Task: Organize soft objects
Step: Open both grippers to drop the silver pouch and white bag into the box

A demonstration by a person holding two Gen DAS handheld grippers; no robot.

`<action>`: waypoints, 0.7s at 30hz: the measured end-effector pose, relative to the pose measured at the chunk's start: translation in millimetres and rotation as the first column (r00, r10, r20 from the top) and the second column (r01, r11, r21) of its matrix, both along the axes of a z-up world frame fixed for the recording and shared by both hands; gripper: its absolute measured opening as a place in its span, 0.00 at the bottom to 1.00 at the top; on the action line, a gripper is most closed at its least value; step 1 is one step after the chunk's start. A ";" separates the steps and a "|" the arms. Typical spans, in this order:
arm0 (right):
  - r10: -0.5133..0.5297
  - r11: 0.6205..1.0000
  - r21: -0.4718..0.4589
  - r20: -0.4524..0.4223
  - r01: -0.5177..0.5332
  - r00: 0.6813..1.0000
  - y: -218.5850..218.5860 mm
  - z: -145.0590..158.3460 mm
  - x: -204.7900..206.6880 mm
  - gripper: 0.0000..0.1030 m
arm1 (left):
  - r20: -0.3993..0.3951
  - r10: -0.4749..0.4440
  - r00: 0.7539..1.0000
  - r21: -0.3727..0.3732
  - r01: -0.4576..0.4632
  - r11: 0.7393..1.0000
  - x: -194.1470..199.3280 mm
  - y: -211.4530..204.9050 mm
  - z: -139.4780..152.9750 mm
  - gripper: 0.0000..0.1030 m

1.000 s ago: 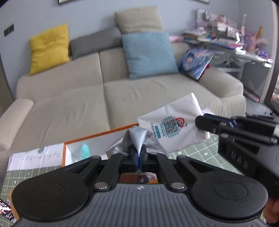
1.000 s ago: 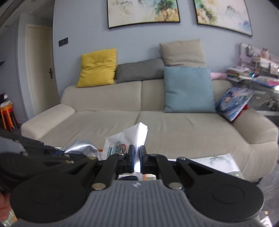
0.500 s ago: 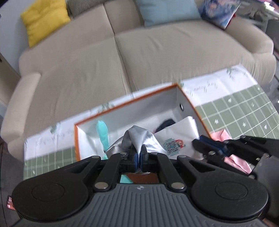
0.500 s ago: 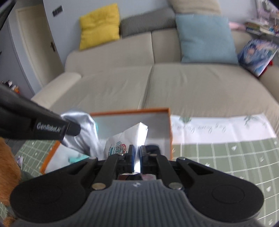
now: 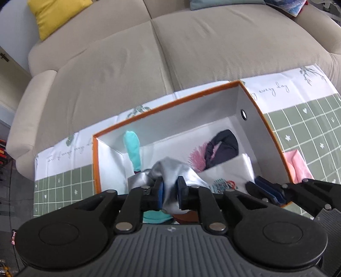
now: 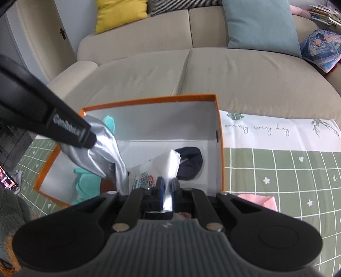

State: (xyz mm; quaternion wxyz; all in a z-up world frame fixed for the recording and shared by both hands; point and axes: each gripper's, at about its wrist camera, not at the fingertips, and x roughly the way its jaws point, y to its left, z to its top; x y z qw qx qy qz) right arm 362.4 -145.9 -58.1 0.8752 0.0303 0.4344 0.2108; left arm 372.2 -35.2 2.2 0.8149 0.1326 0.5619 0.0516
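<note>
Green checked cloth (image 6: 277, 170) with a white lettered border covers the low surface in front of a beige sofa (image 6: 191, 70). Nearest the right wrist camera, the right gripper (image 6: 167, 187) is closed to a narrow slit on a corner of the white printed bag (image 6: 147, 170), which carries a cartoon print and slopes down inside the orange box (image 6: 220, 136). At about 4 o'clock from that gripper a pink cloth (image 6: 259, 199) lies on the checked cloth just outside the box wall. At 10 o'clock the left gripper (image 6: 91, 140) reaches in over the box's left side with the silver fabric (image 6: 102, 153) hanging from its tip.

From the left wrist camera, the left gripper (image 5: 169, 190) has its jaws opening, the silver fabric (image 5: 170, 172) bunched between them, still touching the blue pads (image 5: 160, 190). The right gripper (image 5: 262, 189) sits at 3 o'clock, at the box's near right corner, on the white printed bag (image 5: 228, 172). Further in, a teal cloth (image 5: 133, 149) leans against the back wall at 11 o'clock, and a dark navy item (image 5: 223, 147) with a pink fringed piece (image 5: 197, 156) lies at 1 o'clock by the right wall. Beyond the box, on the sofa, sit a yellow cushion (image 6: 121, 15) at 11 o'clock and a blue cushion (image 6: 260, 25) at 1 o'clock
</note>
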 end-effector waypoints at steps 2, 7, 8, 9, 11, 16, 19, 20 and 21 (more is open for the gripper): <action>0.003 1.000 -0.010 -0.002 -0.003 1.000 -1.8 -0.5 1.9 0.09 | 0.018 0.005 1.000 0.011 -0.006 1.000 -0.2 0.2 1.3 0.21; 0.008 1.000 -0.014 0.019 -0.008 1.000 -4.3 2.7 -1.8 0.18 | 0.048 -0.002 0.999 0.016 0.001 1.000 -1.3 -0.6 5.2 0.23; 0.008 1.000 -0.018 0.021 -0.008 1.000 -4.7 3.3 -2.6 0.24 | 0.049 -0.004 0.999 0.013 0.003 1.000 -1.6 -0.9 5.7 0.23; 0.011 1.000 -0.021 0.025 -0.010 1.000 -4.8 4.0 -3.4 0.26 | 0.049 -0.007 0.999 0.010 0.007 1.000 -1.8 -1.4 5.9 0.23; 0.015 0.999 -0.029 0.032 -0.014 0.999 -4.5 6.8 -6.5 0.25 | 0.053 -0.014 0.999 0.010 0.014 1.000 -3.1 -3.2 7.0 0.23; 0.028 0.999 -0.034 0.062 -0.026 0.998 -6.2 19.0 -17.4 0.28 | 0.056 -0.021 0.998 -0.008 0.022 1.000 -6.9 -5.3 12.1 0.23; 0.019 0.999 -0.037 0.100 -0.015 0.995 -10.5 32.0 -27.1 0.31 | 0.080 -0.031 0.996 -0.020 0.033 0.999 -14.8 -6.9 19.9 0.23; 0.015 0.999 -0.039 0.115 -0.011 0.993 -12.3 36.7 -31.0 0.31 | 0.100 -0.039 0.994 -0.022 0.041 0.999 -18.6 -8.0 24.0 0.23; 0.010 0.999 -0.040 0.131 -0.004 0.991 -14.6 42.2 -35.1 0.32 | 0.133 -0.059 0.989 -0.021 0.062 0.998 -24.8 -10.2 29.6 0.23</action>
